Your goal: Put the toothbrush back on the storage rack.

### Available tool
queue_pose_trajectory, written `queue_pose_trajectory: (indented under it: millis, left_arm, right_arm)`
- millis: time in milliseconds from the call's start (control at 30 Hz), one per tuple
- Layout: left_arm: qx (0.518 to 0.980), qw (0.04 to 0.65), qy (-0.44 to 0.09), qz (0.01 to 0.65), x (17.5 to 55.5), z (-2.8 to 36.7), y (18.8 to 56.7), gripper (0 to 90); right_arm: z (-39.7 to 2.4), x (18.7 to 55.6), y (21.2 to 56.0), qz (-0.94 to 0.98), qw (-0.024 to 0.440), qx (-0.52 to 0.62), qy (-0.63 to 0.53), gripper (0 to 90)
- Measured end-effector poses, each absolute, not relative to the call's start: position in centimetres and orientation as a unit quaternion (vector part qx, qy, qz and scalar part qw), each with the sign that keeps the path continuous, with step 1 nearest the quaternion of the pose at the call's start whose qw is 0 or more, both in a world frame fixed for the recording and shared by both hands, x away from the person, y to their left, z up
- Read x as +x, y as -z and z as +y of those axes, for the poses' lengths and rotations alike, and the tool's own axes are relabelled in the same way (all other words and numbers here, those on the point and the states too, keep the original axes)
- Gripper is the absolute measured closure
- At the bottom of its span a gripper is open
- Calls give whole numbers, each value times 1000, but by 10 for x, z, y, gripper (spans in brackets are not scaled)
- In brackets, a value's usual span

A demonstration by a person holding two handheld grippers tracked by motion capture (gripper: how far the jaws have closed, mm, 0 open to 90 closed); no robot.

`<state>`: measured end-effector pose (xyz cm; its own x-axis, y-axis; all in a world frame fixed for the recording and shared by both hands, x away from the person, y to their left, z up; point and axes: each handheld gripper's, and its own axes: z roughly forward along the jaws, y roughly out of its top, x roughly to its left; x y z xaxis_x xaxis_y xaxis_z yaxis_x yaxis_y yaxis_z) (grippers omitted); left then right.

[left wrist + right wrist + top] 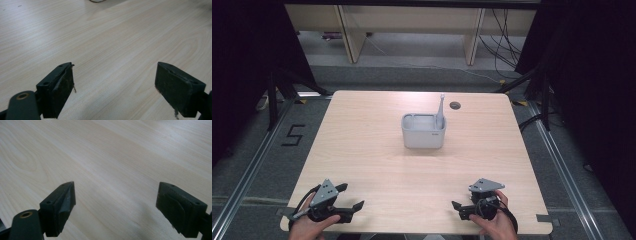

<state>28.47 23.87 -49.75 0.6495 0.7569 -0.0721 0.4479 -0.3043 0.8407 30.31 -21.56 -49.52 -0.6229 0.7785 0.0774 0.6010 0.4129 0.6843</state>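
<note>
We hold the left gripper (351, 199) and right gripper (459, 210) low at the table's (362, 150) near edge, jaws wide apart, nothing between them. The grey holder (423, 131) stands mid-table, well apart from us, a toothbrush (440, 111) upright in its right compartment. Reaching carelessly could tip that light holder; bare wood surrounds it.

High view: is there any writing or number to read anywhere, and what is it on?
"5": black figure marked on the grey floor left of the light wooden table.
A small dark mark on the front of the grey plastic holder box: too small to read.
</note>
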Motion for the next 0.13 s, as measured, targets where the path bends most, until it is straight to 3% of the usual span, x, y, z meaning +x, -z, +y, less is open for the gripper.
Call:
queue_pose_trajectory:
  millis: [133]
  left_arm:
    - [789,450,-172,382,285,239,498,148]
  right_arm:
    - [-216,304,495,831,131,411,-350,167]
